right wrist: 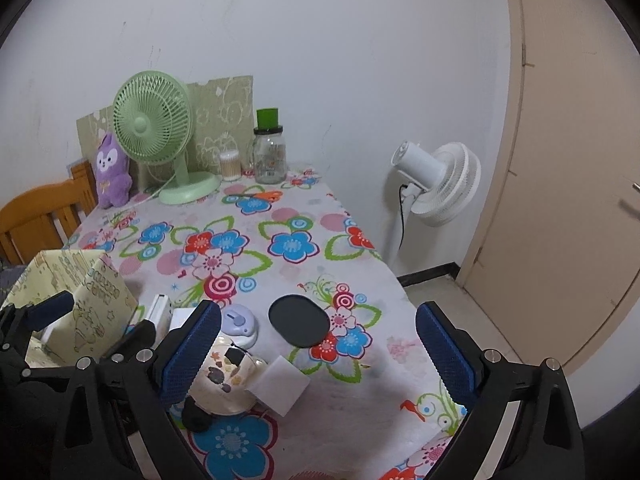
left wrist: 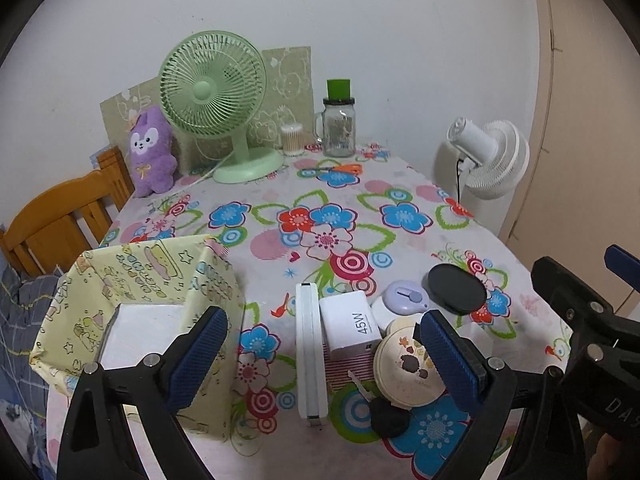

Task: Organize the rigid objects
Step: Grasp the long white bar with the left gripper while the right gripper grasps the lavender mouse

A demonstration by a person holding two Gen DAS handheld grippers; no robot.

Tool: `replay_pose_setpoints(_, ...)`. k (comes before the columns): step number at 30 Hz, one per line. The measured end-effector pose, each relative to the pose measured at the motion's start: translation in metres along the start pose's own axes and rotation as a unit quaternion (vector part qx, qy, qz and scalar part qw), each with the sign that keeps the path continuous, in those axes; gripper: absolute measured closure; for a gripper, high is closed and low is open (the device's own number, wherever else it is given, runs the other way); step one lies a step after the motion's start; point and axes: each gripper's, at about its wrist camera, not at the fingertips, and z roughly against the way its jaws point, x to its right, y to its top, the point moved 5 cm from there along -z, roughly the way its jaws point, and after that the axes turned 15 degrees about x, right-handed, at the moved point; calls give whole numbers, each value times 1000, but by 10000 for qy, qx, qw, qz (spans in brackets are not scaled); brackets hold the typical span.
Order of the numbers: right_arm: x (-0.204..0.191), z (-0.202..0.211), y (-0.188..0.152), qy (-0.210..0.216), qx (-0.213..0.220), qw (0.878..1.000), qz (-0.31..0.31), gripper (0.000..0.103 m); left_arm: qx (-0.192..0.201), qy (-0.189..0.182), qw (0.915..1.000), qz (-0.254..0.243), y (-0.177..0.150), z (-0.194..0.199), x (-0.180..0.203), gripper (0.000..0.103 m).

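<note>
Centrally on the flowered tablecloth (left wrist: 400, 200): white 45W charger (left wrist: 350, 324) beside a long white box (left wrist: 310, 352), round tin (left wrist: 404, 364), black oval disc (right wrist: 298, 320). Left gripper (left wrist: 324, 352) and right gripper (right wrist: 318, 344) both spread wide, empty. Further left, yellow patterned box (left wrist: 140, 276).

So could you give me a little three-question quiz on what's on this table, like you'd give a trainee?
1. True or false: the left hand-held gripper is shut on the white charger.
2. What already lies inside the yellow patterned box?
A. a key
B. a flat white item
C. a plush toy
3. Fill in: the black oval disc lies on the flowered ____.

Key
1. False; both it and the right hand-held gripper are open and hold nothing.
2. B, the flat white item.
3. Tablecloth.
</note>
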Motion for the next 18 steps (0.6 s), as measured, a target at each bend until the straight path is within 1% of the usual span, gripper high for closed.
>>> replay_pose_setpoints(6, -2, -16, -11, 68, -183, 9998, -46, 4, -249, 72, 9997, -10, -10, -19, 0, 6)
replay_pose_setpoints(12, -9, -34, -22, 163, -392, 9991, -25, 4, -534, 84, 9985, 8, -22, -35, -2, 14)
replay_pose_setpoints(15, -13, -42, -27, 234, -489, 9985, -3, 4, -534, 150, 9983, -159, -25, -40, 1, 17)
replay_pose_setpoints(17, -17, -48, -30, 286, -543, 9981, 13, 4, -600, 102, 9980, -157, -27, -44, 4, 18)
replay_pose_setpoints(18, -18, -51, -31, 312, -569, 9979, 23, 4, -645, 78, 9978, -132, -28, -47, 4, 20)
